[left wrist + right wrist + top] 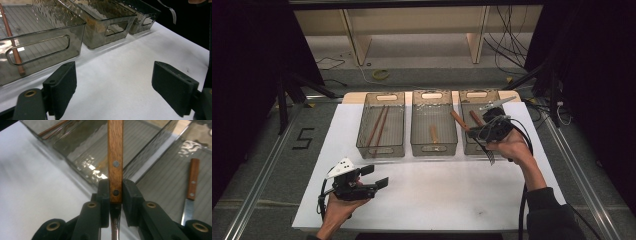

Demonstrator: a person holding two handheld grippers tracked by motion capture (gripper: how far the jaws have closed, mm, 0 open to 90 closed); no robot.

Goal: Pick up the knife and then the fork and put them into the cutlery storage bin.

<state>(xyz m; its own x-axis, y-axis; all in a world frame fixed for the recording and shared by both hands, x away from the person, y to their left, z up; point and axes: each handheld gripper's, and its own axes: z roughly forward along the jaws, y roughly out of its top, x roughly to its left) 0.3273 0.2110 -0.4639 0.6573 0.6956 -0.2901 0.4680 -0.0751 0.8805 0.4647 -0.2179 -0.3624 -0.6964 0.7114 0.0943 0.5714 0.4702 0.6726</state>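
Note:
My right gripper (473, 132) is shut on the wooden, riveted handle of a fork (115, 157) and holds it above the front of the right-hand clear bin (468, 150). The handle (459, 120) slants up and left over that bin, and the metal tines (490, 156) hang toward me below the hand. In the right gripper view, the jaws (115, 191) clamp the handle near its lower rivet. My left gripper (377, 177) is open above the white sheet at the front left, its jaws (113, 87) wide apart with nothing between them.
Three clear bins stand in a row at the back of the white sheet (437, 195). The left bin (380, 150) holds chopsticks (377, 127), the middle bin (434, 148) a wooden-handled piece (433, 133), and the right bin a wooden-handled knife (192, 187).

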